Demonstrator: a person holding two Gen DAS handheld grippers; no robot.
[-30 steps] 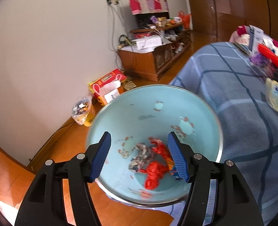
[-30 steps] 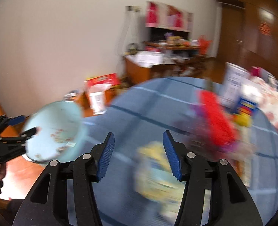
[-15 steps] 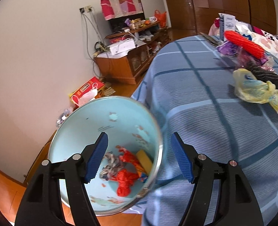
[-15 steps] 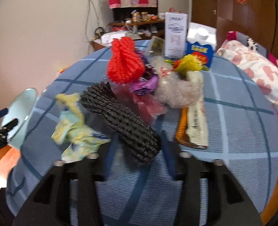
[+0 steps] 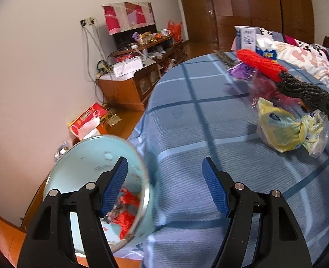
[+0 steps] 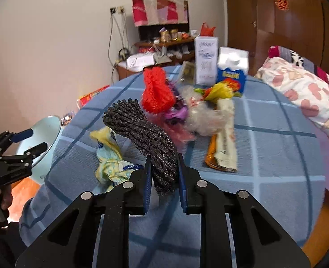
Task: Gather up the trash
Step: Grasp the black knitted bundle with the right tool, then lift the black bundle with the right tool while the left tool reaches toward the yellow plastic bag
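Since half a second ago, the right gripper (image 6: 163,173) has closed tighter on the near end of the black rope (image 6: 142,129), and the left view has swung right, off the bin.

Blue checked cloth covers the table (image 6: 276,156). At its left edge sits the pale blue bin (image 5: 93,156), red scraps (image 5: 126,210) inside. The rope bundle slants up from the jaws. Left of it lies a yellow bag (image 6: 108,156); beyond it, a red bundle (image 6: 155,93). The left gripper (image 5: 164,186) hangs wide open and empty by the bin's rim.
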